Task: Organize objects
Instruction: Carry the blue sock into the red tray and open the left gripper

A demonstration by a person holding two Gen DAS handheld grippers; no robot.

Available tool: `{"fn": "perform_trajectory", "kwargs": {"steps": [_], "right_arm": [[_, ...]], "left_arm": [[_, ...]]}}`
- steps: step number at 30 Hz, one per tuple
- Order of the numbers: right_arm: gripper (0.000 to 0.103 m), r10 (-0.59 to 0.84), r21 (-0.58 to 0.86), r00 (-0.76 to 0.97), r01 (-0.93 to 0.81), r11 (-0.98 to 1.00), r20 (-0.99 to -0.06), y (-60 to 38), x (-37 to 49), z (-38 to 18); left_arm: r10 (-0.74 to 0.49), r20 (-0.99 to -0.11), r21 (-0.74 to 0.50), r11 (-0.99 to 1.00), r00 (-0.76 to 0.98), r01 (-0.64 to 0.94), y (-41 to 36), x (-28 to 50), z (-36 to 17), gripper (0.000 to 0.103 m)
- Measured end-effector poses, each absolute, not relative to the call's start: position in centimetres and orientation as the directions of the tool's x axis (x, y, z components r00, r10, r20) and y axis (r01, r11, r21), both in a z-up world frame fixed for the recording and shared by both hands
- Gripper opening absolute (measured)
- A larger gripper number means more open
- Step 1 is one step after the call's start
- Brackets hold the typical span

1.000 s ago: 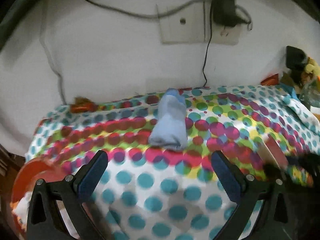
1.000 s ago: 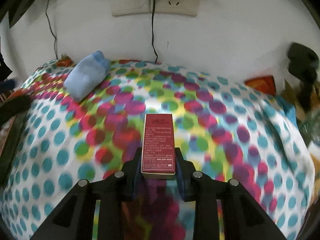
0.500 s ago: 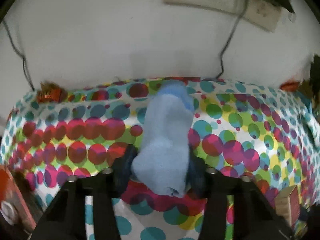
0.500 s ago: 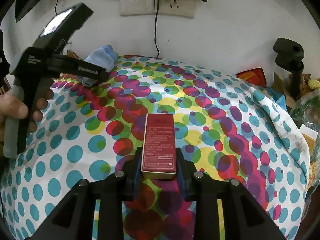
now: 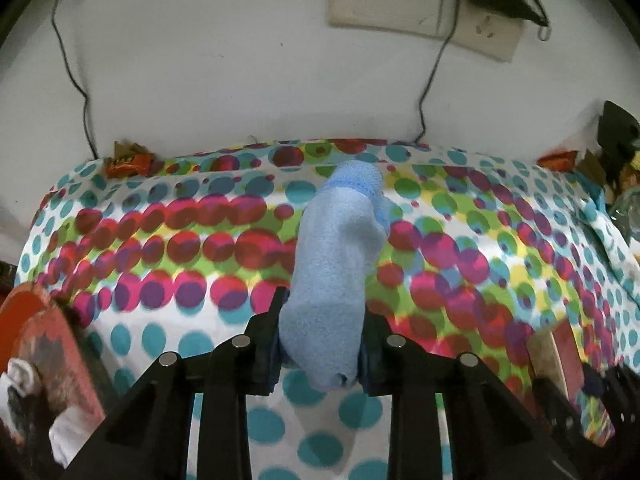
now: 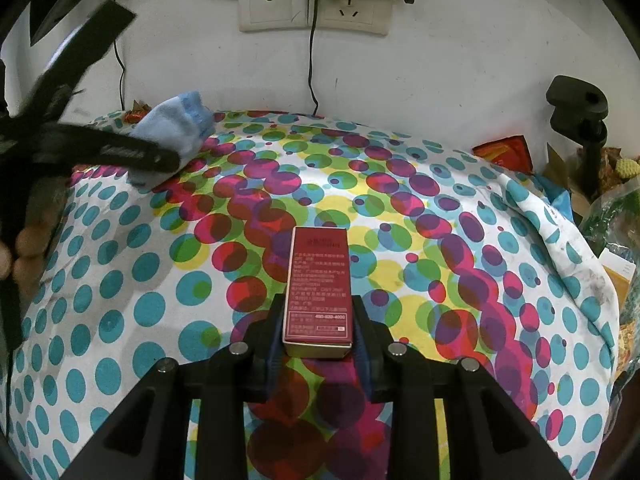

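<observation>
Since the earlier frame, the left gripper (image 5: 320, 344) has moved in from well short of the light blue sock (image 5: 336, 280) and its jaws have just been closing; they now pinch the sock's near end at the lower centre of the left wrist view. Under it the dotted cloth (image 5: 160, 280) fills the lower half of the frame. On the right wrist view, the right gripper (image 6: 318, 336) is where it was, pressed on the red box (image 6: 318, 284) at lower centre. The sock (image 6: 172, 136) lies at the upper left there, partly behind the left gripper (image 6: 120, 152).
</observation>
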State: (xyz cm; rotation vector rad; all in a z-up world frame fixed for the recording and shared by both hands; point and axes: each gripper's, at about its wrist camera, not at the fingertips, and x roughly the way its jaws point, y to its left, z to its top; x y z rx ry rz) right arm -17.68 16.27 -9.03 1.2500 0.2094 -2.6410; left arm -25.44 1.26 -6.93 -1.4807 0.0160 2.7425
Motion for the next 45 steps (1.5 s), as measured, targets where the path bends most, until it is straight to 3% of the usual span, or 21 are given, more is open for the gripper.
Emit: {"fn": "perform_trajectory", "kwargs": {"steps": [21,45], "right_arm": [[0.031,-0.138,-0.038,-0.616,0.264,-0.964,-0.776,16.4,-17.8,-9.2],[0.031,-0.140,-0.043,-0.616,0.273,-0.961,-0.775,16.6,-17.9,-9.1]], "left_arm": [[0.016,-0.820,0.033,-0.997,-0.572,-0.076,2.2,-13.7,-3.7,0.026],[-0.090,-0.777,0.071,-0.996,-0.623,0.056,-0.8,-4.8,-1.8,0.027]]}}
